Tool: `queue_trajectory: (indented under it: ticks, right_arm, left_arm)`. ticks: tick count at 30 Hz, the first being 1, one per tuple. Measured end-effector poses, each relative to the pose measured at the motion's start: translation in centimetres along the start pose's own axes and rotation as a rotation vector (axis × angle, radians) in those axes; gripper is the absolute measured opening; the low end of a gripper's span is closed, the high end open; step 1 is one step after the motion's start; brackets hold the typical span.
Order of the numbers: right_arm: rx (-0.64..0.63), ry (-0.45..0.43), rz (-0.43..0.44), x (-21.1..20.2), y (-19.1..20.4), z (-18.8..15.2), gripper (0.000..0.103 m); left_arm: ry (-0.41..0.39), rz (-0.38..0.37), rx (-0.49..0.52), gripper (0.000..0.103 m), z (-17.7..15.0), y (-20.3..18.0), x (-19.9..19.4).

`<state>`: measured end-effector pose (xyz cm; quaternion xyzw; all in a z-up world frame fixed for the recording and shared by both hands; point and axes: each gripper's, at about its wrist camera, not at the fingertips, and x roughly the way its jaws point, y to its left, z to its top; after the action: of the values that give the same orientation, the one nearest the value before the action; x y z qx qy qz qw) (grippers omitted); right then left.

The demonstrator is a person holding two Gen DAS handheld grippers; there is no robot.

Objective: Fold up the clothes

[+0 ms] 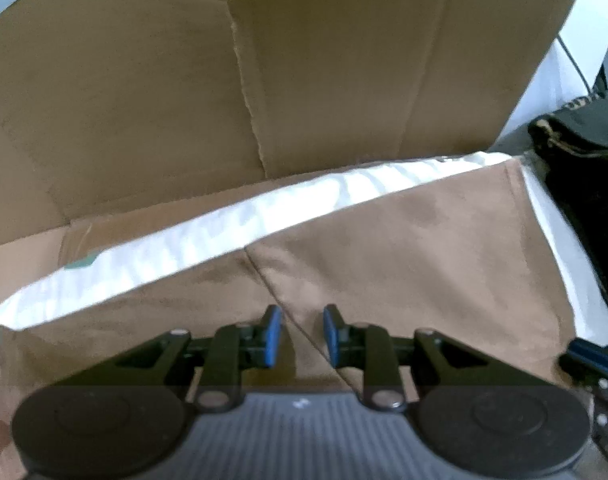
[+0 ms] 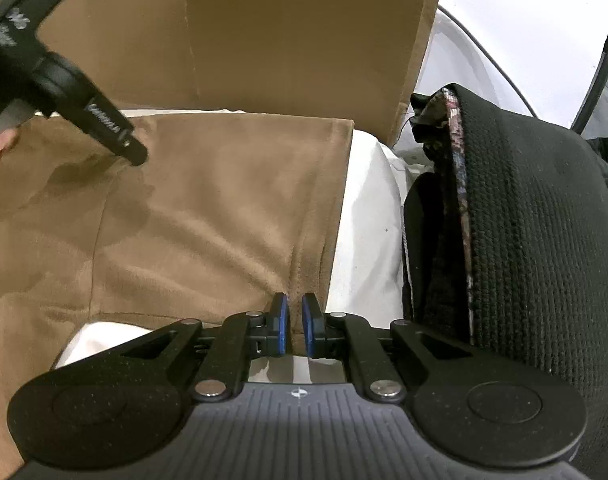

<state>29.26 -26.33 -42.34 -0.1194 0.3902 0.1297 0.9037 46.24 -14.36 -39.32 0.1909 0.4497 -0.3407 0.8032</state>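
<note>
Both grippers hover low over the brown garment [image 2: 207,208].
Left gripper [image 1: 301,336] points forward, jaws apart and empty; right gripper [image 2: 295,330] sits at the garment's edge, jaws narrowly parted.
</note>
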Motion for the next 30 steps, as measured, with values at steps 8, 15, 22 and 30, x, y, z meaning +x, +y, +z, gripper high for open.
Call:
queue_trajectory:
  ticks: [8,15,22,30]
  right_arm:
    - [-0.031,-0.002,-0.001,-0.5,0.1,-0.3,0.013]
    - [-0.085,-0.021,0.010,-2.0,0.3,-0.2,0.014]
    - [-0.058,-0.099,0.064,-4.2,0.4,1.2,0.016]
    - [-0.083,-0.096,0.217,-4.1,3.0,1.8,0.020]
  left_arm:
    - [-0.005,-0.011,0.030,0.025,1.8,0.5,1.6]
    - [-0.011,-0.030,0.060,0.024,3.5,0.5,2.7]
    - [-0.042,-0.058,0.151,0.024,6.0,1.7,-0.1]
    - [-0.028,-0.006,0.163,0.024,7.3,8.1,-4.8]
